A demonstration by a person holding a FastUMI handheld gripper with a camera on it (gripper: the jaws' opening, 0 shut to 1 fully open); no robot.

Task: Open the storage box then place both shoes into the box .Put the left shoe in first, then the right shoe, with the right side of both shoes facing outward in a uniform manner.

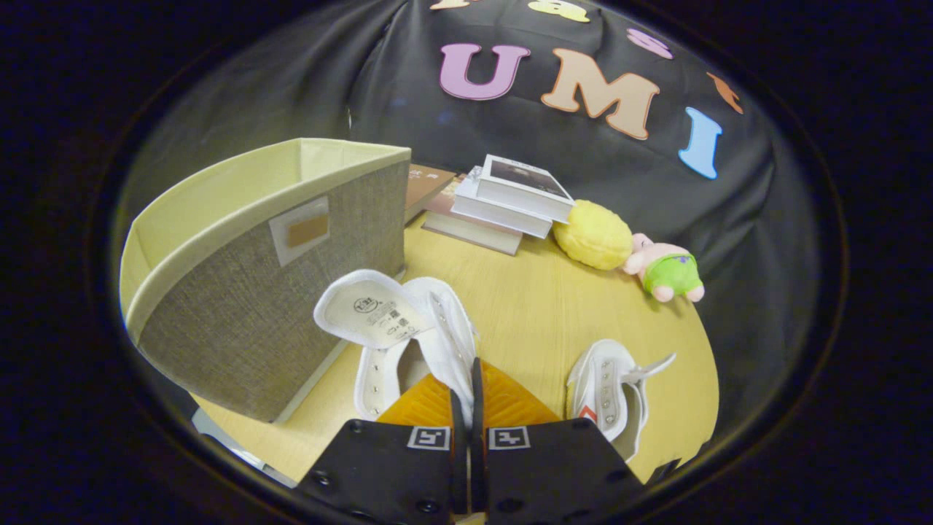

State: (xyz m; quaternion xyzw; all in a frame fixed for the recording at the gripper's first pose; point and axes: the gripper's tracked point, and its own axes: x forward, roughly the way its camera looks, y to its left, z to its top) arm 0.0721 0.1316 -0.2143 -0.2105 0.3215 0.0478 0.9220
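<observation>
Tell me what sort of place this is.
Likely a staged recording booth, not a real home: a black cloth wall behind a wooden table set with books, plush toys and a storage box. The hand-held gripper is shut on a white shoe.

A stack of books (503, 204) sits at the far side of a wooden table (539, 306), two white volumes piled on darker ones. Just beside the stack lies a yellow plush toy (594, 235), and touching that toy on its far side from the books, a pink plush toy (665, 272) in green shorts
</observation>
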